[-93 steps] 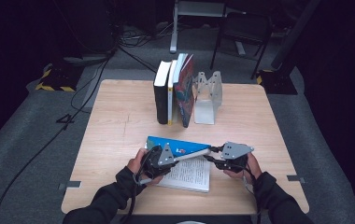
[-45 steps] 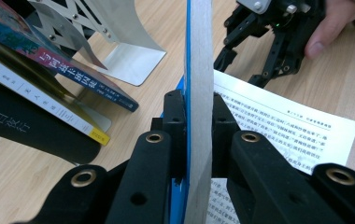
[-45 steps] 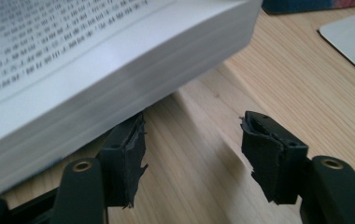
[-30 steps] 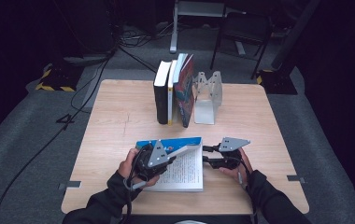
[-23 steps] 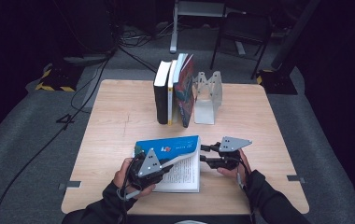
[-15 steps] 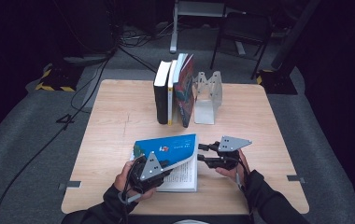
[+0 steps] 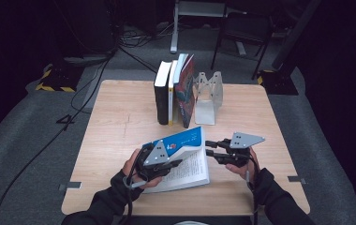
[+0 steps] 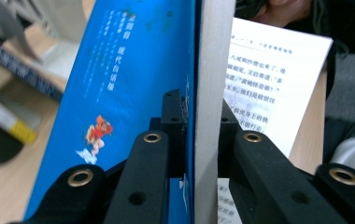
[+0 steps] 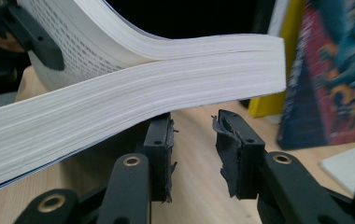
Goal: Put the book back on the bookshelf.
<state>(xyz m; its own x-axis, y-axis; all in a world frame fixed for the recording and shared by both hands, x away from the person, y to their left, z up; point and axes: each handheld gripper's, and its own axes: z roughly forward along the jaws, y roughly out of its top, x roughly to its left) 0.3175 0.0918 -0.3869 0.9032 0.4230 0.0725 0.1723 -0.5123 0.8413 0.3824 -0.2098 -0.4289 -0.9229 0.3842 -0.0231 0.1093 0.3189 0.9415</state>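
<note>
Blue-covered paperback [image 7: 181, 140], half open, at the near middle of the wooden tabletop [image 7: 120, 126]. Left gripper [image 8: 199, 135] has its fingers [image 8: 173, 121] clamped on the raised cover and front pages, having just tightened. Right gripper [image 9: 192, 140] sits at the page edge, fingers [image 9: 234, 140] narrowing but apart, holding nothing. Upright books [image 7: 174, 89] stand behind.

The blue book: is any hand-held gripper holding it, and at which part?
The left hand-held gripper clamps the blue book by its front cover and upper pages. The right hand-held gripper holds nothing.
</note>
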